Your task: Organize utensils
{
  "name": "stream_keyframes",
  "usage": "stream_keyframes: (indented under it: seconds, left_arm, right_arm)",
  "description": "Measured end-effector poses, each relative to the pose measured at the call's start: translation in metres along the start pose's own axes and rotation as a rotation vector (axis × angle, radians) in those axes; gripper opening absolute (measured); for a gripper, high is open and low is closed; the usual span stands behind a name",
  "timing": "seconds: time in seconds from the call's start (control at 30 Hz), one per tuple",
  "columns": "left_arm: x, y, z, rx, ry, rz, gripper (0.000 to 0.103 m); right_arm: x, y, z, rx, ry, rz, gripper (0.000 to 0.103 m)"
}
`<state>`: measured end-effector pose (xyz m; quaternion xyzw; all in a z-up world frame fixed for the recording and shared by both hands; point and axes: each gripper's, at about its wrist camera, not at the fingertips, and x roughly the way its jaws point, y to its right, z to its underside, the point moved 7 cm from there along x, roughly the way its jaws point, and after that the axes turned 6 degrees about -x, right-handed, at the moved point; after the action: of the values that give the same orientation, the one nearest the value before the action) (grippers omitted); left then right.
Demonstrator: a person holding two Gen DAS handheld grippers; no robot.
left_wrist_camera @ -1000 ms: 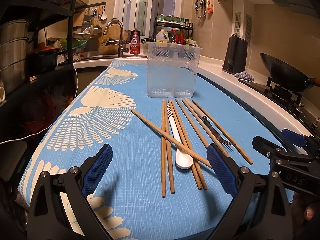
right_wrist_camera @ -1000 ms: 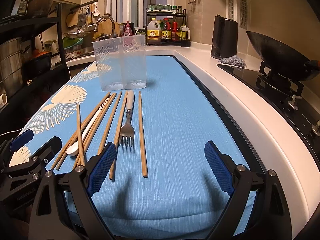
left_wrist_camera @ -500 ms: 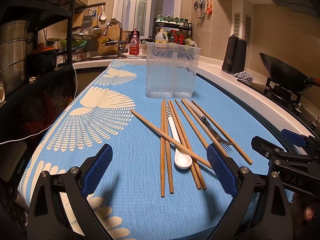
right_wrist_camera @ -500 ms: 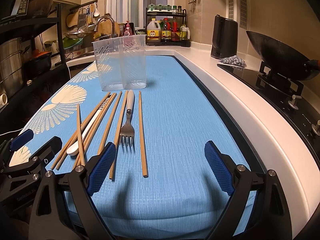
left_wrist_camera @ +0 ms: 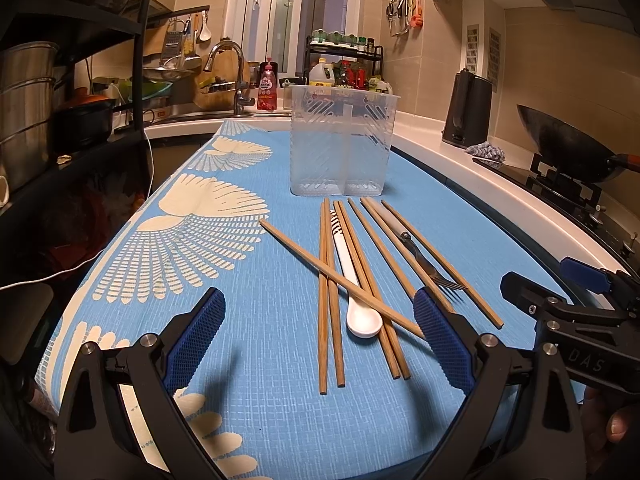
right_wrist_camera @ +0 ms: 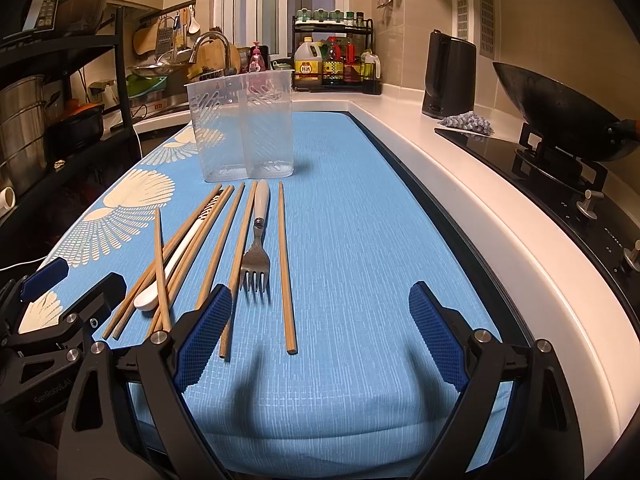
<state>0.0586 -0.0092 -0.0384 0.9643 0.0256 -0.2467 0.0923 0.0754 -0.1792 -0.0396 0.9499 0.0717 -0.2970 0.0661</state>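
- Lying loose at 12 o'clock of both tools: chopsticks, spoon, fork, before the empty holder
- Left tool and right tool both spread, holding nothing
- Chopsticks look light, stiff, prone to rolling; pinch mid-shaft

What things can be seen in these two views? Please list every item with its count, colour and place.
chopsticks: about eight, wooden brown, loose on the mat in front of the container, one lying across the others
spoon: one, white, among the chopsticks, partly under the crossing one
fork: one, metal with a pale handle, between chopsticks
container: one, clear, two compartments, upright at the far end of the mat
mat: one, blue with cream pattern, on the counter
kettle: one, black, on the counter to the right
wok: one, dark, on the stove
left gripper: one, black with blue pads, open above the near chopstick ends
right gripper: one, same colours, open, holding nothing
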Motion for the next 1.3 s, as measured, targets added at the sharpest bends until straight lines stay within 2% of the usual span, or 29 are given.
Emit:
stream_keyframes:
  seconds: [0.6, 0.7, 0.8, 0.87, 1.03, 1.13, 1.3]
  left_arm:
    - [-0.001, 0.002, 0.001, 0.004, -0.003, 0.005, 0.092]
    - [0.000, 0.002, 0.001, 0.004, -0.009, 0.014, 0.090]
    - [0.002, 0.005, 0.003, 0.006, -0.025, 0.028, 0.084]
    - [0.002, 0.008, 0.004, 0.013, -0.032, 0.044, 0.078]
    - [0.008, 0.012, 0.012, 0.030, -0.070, 0.045, 0.053]
    - [0.012, 0.008, 0.014, 0.015, -0.089, 0.035, 0.041]
    - [0.013, 0.000, 0.014, -0.003, -0.087, 0.013, 0.022]
  right_arm:
    - [0.002, 0.002, 0.001, 0.006, -0.007, -0.003, 0.088]
    - [0.006, 0.006, 0.005, 0.015, -0.019, -0.003, 0.084]
    - [0.010, 0.009, 0.010, 0.028, -0.032, -0.015, 0.072]
    - [0.014, 0.009, 0.013, 0.035, -0.044, -0.039, 0.056]
    - [0.022, 0.002, 0.016, 0.017, -0.056, -0.092, 0.043]
    - [0.026, -0.003, 0.018, 0.000, -0.063, -0.117, 0.038]
    - [0.035, -0.011, 0.021, -0.015, -0.089, -0.145, 0.021]
